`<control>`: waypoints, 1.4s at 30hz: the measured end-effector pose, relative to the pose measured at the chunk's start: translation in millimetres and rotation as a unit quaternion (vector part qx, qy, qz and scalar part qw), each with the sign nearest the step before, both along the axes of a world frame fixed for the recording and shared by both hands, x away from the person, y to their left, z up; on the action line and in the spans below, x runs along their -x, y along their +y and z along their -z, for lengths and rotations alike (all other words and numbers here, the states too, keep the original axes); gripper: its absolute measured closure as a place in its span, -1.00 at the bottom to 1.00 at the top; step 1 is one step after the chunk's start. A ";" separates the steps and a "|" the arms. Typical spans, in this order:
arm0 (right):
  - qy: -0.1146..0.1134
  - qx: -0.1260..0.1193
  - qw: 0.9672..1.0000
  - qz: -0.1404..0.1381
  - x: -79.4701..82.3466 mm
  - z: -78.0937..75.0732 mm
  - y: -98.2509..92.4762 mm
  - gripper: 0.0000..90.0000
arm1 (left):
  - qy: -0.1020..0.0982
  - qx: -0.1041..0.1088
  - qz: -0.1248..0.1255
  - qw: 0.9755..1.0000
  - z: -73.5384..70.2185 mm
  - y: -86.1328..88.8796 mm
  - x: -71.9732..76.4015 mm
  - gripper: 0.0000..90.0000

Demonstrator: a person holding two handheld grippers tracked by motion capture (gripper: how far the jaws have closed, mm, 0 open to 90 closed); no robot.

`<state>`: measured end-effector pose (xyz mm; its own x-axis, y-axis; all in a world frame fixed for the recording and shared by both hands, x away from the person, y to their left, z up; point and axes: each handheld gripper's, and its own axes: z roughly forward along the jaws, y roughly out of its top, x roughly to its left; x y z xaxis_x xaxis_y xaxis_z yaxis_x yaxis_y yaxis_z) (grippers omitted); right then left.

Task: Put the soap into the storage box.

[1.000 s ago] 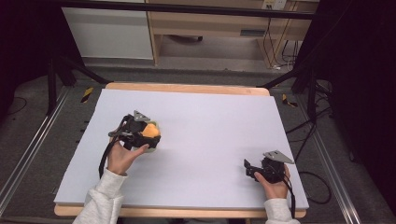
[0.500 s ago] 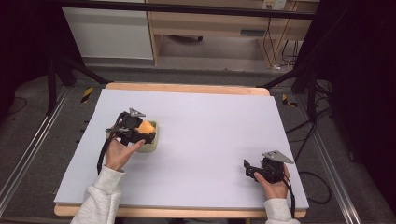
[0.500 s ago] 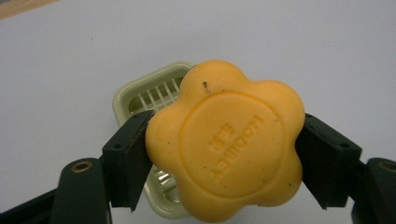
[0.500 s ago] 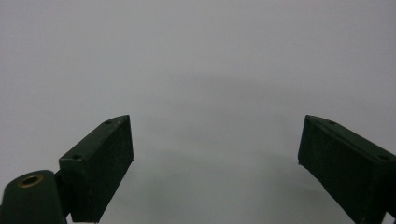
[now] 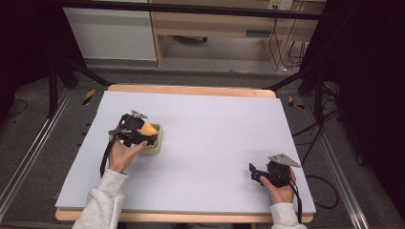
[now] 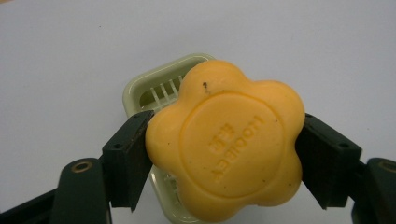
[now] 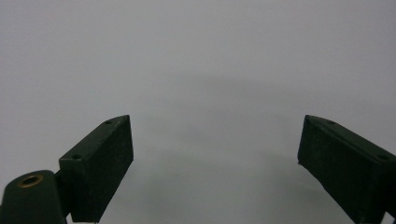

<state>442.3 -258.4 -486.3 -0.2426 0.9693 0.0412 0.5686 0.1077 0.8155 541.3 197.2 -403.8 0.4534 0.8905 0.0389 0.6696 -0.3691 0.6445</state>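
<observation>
On the pale table [image 5: 200,124], the left gripper [image 6: 224,154] clamps an orange flower-shaped soap [image 6: 225,140] over its green soap dish [image 6: 154,88], probably to place it; right gripper [image 7: 212,163] waits apart, holding nothing.

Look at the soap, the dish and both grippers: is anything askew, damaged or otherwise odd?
Little stands out. The left gripper holds the orange flower-shaped soap over the pale green dish, not yet set in. The soap carries a small dark speck near its top edge. The right gripper rests open on the table.

light: even overhead | surroundings: dark | shadows: soft | focus: slightly soft
</observation>
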 end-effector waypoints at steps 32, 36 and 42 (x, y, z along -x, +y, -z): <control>0.001 0.002 1.000 -0.001 -0.6 0.4 -0.5 -0.74 | 0.026 -0.019 -0.010 0.999 28.9 1.2 -17.5 -0.41; 0.001 0.002 1.000 -0.001 -0.6 0.4 -0.5 -0.74 | 0.029 -0.020 -0.011 0.999 31.1 0.5 -18.1 -0.41; 0.001 0.002 1.000 -0.002 -0.6 0.4 -0.5 -0.74 | 0.034 -0.026 -0.008 0.999 33.5 -1.1 -18.7 -0.41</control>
<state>442.8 -259.0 -486.7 -0.2463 0.9685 0.0370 0.5695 0.1137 0.8141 560.0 196.1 -437.2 0.4417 0.8955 0.0550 0.7180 -0.3896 0.5768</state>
